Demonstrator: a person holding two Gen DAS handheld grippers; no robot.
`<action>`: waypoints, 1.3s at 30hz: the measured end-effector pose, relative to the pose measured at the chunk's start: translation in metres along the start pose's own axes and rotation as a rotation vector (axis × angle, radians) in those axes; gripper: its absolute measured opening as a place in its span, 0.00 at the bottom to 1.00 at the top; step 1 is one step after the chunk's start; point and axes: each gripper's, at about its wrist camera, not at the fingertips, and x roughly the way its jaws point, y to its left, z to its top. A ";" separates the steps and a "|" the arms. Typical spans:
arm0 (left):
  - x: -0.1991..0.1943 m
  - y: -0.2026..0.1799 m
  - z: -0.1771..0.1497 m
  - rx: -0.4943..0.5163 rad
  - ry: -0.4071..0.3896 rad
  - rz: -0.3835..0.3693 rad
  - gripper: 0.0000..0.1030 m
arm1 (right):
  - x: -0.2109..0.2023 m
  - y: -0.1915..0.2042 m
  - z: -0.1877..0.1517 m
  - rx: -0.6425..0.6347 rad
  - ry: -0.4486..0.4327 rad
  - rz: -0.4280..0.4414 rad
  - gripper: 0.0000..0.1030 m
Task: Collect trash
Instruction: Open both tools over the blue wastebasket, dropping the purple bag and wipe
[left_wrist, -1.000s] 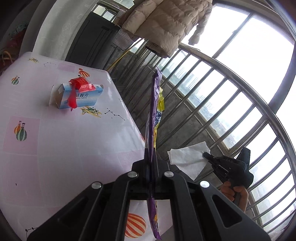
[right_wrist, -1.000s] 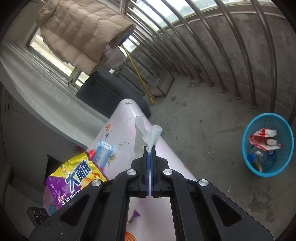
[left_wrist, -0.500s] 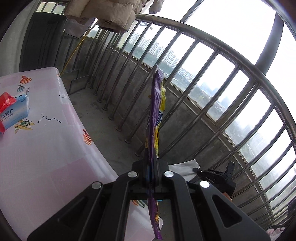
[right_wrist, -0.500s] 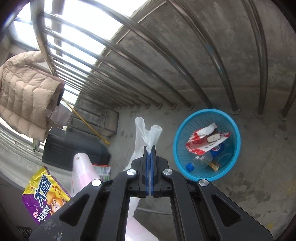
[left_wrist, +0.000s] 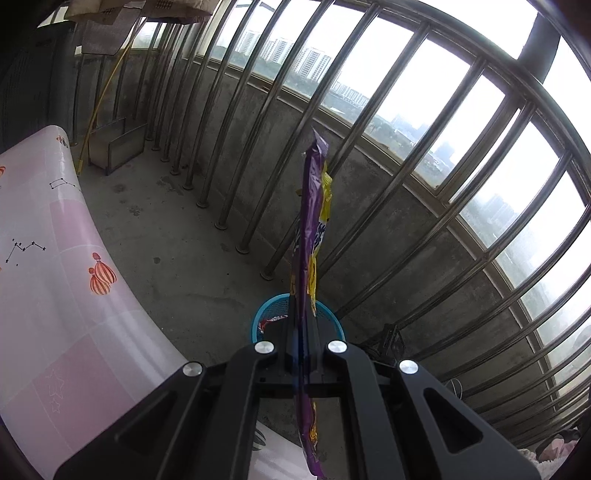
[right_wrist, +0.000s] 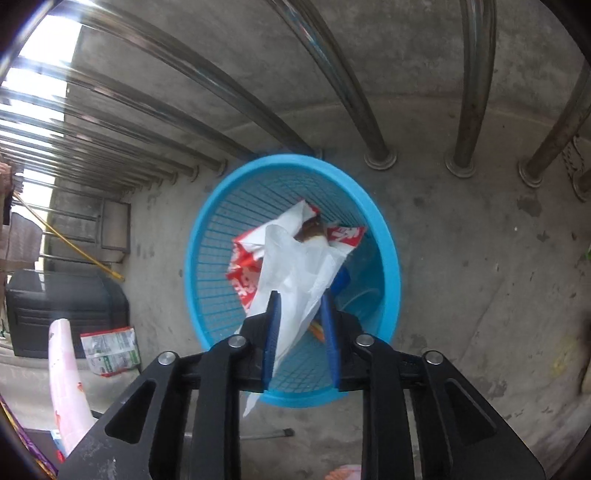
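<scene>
Right wrist view: the right gripper (right_wrist: 298, 314) points steeply down over a blue mesh basket (right_wrist: 384, 240) that stands on the concrete balcony floor (right_wrist: 480, 258), close to the feet of the steel railing bars (right_wrist: 469, 110). Its blue-padded fingers (right_wrist: 271, 332) are spreading apart, and a crumpled white tissue (right_wrist: 295, 273) hangs loose between them, its upper folds reaching out over the basket's mouth. Whether the tissue touches either pad cannot be told for sure. Inside the basket lie a red-and-white wrapper (right_wrist: 243, 273), partly covered by the tissue, and something blue near the right wall that is too hidden to name. At the near left, a green-and-white packet (right_wrist: 110, 350) lies on the floor beside a dark cabinet (right_wrist: 62, 310), and the edge of the pink-clothed bench (right_wrist: 66, 387) curves past.

In the left wrist view, the left gripper (left_wrist: 303, 343) tilts downward toward the same basket (left_wrist: 258, 321), which sits on the floor just beyond its fingertips, between the bench (left_wrist: 55, 295) at the left and the railing (left_wrist: 406, 166) at the right. Its fingers are pressed together on a purple-and-yellow snack bag (left_wrist: 312, 229), seen edge-on and standing upright out of the grip, with its lower end trailing down below the fingers. A red wrapper shows through the basket's rim on the left side.
</scene>
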 end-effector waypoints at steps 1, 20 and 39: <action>0.007 -0.002 0.001 0.007 0.012 0.002 0.01 | 0.005 -0.007 -0.001 0.018 0.005 -0.014 0.30; 0.266 -0.063 -0.007 -0.019 0.432 -0.015 0.12 | -0.069 -0.064 0.000 0.183 -0.187 0.194 0.44; 0.160 -0.028 0.009 -0.015 0.325 0.105 0.38 | -0.007 -0.026 0.006 -0.044 -0.081 0.078 0.27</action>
